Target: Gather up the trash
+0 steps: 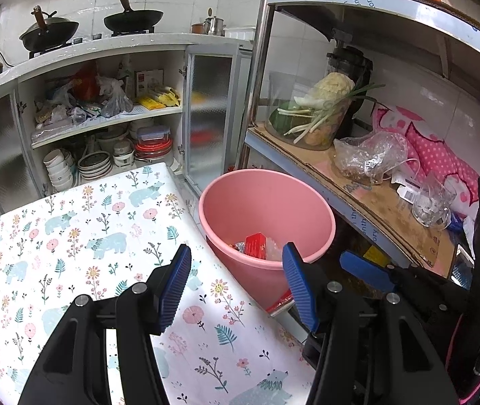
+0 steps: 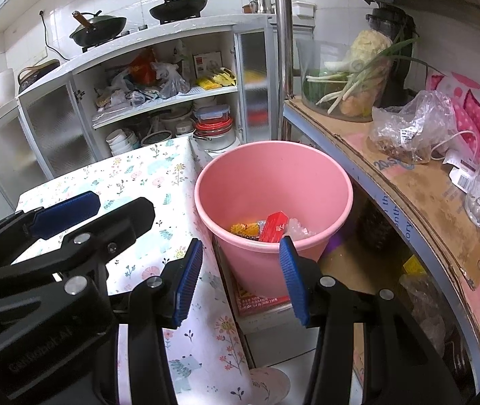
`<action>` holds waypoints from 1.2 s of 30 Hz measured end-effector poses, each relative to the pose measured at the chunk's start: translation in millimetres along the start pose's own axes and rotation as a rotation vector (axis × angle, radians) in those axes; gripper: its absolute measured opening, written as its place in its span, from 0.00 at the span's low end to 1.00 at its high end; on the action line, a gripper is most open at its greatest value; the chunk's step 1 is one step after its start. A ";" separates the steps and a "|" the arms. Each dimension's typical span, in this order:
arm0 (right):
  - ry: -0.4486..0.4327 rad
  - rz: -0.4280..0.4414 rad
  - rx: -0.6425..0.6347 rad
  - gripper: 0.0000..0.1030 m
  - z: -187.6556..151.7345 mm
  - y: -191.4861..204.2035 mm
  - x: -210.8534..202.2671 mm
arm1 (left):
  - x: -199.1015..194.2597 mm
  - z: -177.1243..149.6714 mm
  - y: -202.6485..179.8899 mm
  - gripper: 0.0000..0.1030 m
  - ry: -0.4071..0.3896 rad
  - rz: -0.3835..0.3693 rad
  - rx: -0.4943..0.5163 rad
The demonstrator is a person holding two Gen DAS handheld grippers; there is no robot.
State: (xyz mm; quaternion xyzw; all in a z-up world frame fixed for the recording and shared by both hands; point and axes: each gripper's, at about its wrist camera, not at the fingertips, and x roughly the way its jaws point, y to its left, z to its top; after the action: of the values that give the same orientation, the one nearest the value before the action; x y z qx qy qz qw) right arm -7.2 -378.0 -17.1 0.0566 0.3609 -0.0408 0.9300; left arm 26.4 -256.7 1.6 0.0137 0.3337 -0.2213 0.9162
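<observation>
A white cabinet (image 2: 159, 101) stands open at the kitchen wall, its upper shelf heaped with plastic bags, its lower one stacked with bowls (image 2: 121, 141) and lidded food boxes (image 2: 213, 121). Just beside the tabletop's (image 1: 71, 236) right edge, a pink bucket (image 2: 273, 182) holds the trash: a red packet (image 2: 273, 226), yellow wrappers (image 2: 243, 228) and clear plastic. The left gripper (image 1: 236, 287) and right gripper (image 2: 240, 280) hang near the bucket's rim, jaws apart and empty.
</observation>
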 end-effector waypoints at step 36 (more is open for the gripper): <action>-0.001 -0.003 0.003 0.47 0.1 -1.9 -0.2 | 4.0 -4.8 -5.6 0.54 0.011 -0.006 0.001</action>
State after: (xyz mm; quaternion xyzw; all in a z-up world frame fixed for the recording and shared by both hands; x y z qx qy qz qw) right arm -7.5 -379.9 -17.1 0.0575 0.3605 -0.0428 0.9300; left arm 23.9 -262.6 -3.9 0.0144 0.3389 -0.2243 0.9136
